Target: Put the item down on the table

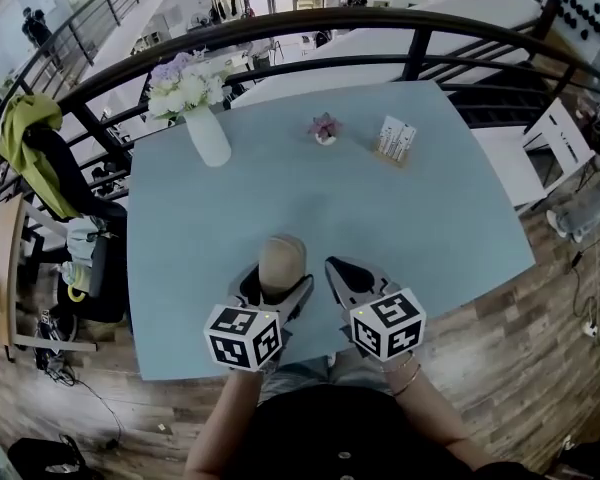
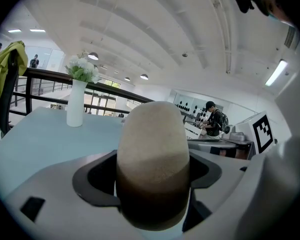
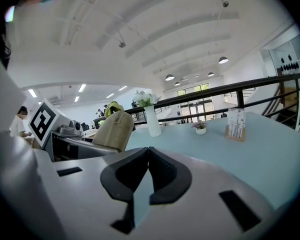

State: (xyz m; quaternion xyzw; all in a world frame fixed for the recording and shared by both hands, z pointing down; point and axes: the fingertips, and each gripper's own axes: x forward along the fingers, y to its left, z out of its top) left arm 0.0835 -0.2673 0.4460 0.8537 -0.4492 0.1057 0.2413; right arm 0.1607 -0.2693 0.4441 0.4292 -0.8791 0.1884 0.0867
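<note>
A beige, rounded sponge-like item stands upright between the jaws of my left gripper, which is shut on it near the front edge of the pale blue table. In the left gripper view the item fills the middle, its lower half in shadow, clamped by both dark pads. My right gripper sits just to the right of it, shut with nothing in it; its pads meet at the tips. From the right gripper view the item shows at the left.
At the table's far side stand a white vase of flowers, a small potted plant and a card holder. A black railing runs behind. A chair with a green jacket is at the left.
</note>
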